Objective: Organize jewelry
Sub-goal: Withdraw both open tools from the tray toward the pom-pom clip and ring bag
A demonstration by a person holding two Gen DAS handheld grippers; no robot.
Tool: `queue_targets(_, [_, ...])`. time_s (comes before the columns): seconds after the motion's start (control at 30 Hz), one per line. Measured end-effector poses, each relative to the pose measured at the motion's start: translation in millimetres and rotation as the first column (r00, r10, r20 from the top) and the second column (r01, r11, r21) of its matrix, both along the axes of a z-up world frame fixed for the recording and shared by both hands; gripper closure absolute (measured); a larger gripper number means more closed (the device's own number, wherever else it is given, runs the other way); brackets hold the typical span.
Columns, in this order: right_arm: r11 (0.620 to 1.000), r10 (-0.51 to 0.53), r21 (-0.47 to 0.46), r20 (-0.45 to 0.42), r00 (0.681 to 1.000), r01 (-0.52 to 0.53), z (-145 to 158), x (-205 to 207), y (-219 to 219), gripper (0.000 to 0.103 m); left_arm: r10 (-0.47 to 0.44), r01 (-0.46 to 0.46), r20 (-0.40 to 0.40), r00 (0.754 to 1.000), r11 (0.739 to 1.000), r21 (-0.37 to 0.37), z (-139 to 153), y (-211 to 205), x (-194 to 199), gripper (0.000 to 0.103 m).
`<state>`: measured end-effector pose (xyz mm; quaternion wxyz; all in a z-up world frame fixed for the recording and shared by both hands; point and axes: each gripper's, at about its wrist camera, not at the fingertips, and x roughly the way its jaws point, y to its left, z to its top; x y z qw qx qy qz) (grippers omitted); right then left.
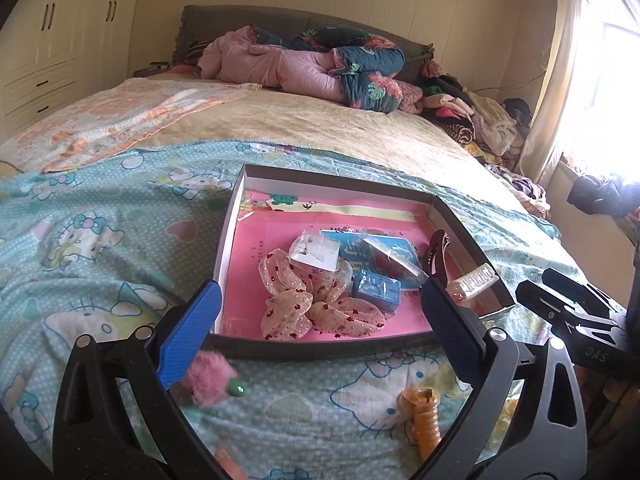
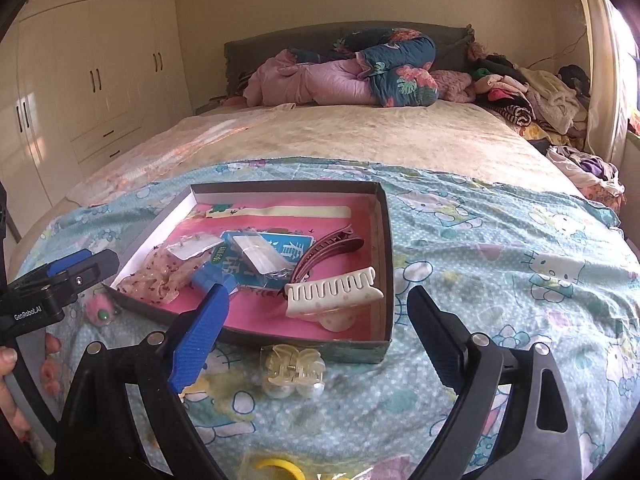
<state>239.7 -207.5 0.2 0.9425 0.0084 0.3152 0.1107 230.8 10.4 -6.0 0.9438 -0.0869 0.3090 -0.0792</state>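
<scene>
A shallow dark box (image 1: 460, 216) (image 2: 384, 216) with a pink lining lies on the bed. It holds a dotted bow (image 1: 316, 304), a blue block (image 1: 376, 290), packets, a maroon clip (image 2: 324, 254) and a cream claw clip (image 2: 332, 292). My left gripper (image 1: 320, 300) is open and empty over the box's near edge. A pink fuzzy hair tie (image 1: 210, 378) and an orange spiral tie (image 1: 424, 420) lie on the sheet below it. My right gripper (image 2: 316, 308) is open and empty; a clear yellow claw clip (image 2: 292, 368) lies on the sheet between its fingers.
The bed has a Hello Kitty sheet (image 2: 500, 240), a beige blanket and rolled quilts (image 2: 360, 72) at the headboard. Clothes pile along the right side (image 2: 540, 100). A yellow ring (image 2: 276, 468) lies at the bottom edge. Wardrobes stand at left.
</scene>
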Motion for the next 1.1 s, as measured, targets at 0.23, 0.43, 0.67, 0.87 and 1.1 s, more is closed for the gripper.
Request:
queue_targets(0.23, [1.000,-0.009,-0.003,0.008,1.000,0.009,0.4,-19.1,-6.5,0.013,-0.013,0.013,0.019,1.000,1.000,0.004,4.5,-2.5,-16.1,0.012])
queue_targets(0.43, [1.000,0.001,-0.009,-0.001,1.000,-0.001,-6.3,-35.1,-6.0,0.013,-0.017,0.017,0.025,1.000,1.000,0.023,2.7,-4.5,-28.6,0.012])
queue_targets(0.67, [1.000,0.009,-0.016,-0.014,1.000,-0.010,-13.8,-51.5,-4.1,0.013,-0.018,0.017,0.036,0.999,1.000,0.020,-2.1,-2.4,-43.7,0.012])
queue_targets(0.87, [1.000,0.021,-0.020,-0.018,1.000,-0.021,-16.8,-62.0,-1.8,0.013,-0.026,0.025,0.038,0.999,0.999,0.033,-5.5,-3.8,-54.7,0.012])
queue_targets(1.1, [0.999,0.035,-0.025,-0.029,0.999,-0.036,-21.9,-73.3,2.3,0.013,-0.037,0.036,0.033,0.999,0.998,0.045,-10.9,-7.1,-64.9,0.012])
